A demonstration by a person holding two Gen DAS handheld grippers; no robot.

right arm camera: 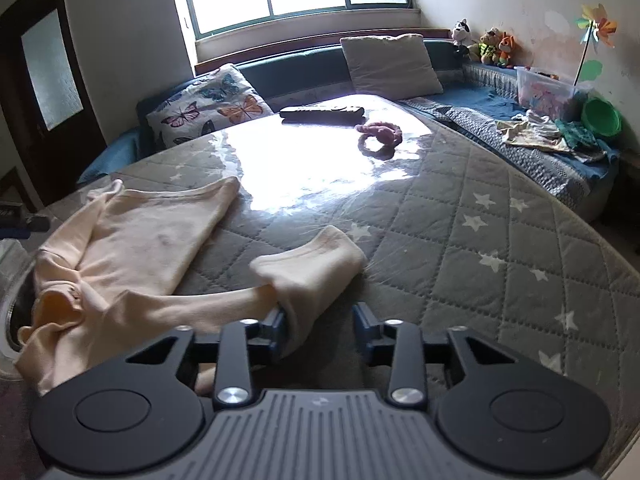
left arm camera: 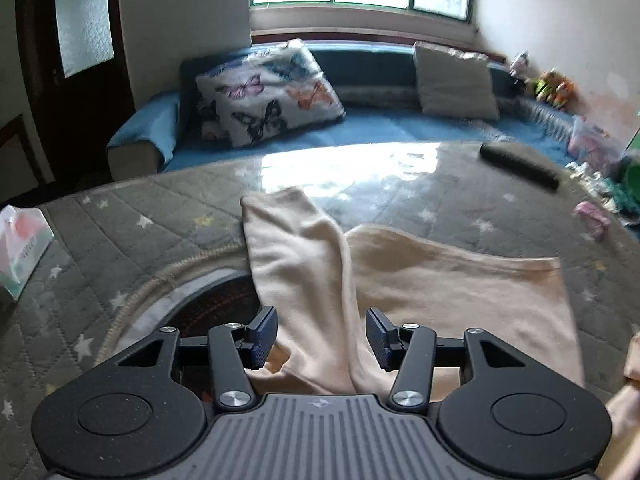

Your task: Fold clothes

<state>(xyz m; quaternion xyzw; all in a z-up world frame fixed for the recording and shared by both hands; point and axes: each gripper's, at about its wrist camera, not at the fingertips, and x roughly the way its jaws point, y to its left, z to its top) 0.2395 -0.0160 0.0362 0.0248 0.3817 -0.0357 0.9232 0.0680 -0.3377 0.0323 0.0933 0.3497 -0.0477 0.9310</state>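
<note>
**Cream garment spread on quilted surface, both jaws released**

A grey star-quilted surface (right arm camera: pixel 460 208) under clear plastic is seen in front of a blue sofa (right arm camera: pixel 500 104). A cream long-sleeved garment (right arm camera: pixel 136 248) is laid across the near left part of the surface, body flat, sleeves stretched toward the grippers. One sleeve (left arm camera: pixel 296 264) is straddled by the left gripper (left arm camera: pixel 322 338), jaws spread wide and not pressed on the cloth. The other sleeve cuff (right arm camera: pixel 316 264) is touched by the right gripper (right arm camera: pixel 320 330) at its left finger only, jaws parted. A black remote (right arm camera: pixel 322 113) and pink ring toy (right arm camera: pixel 378 138) are seen farther back.
</note>
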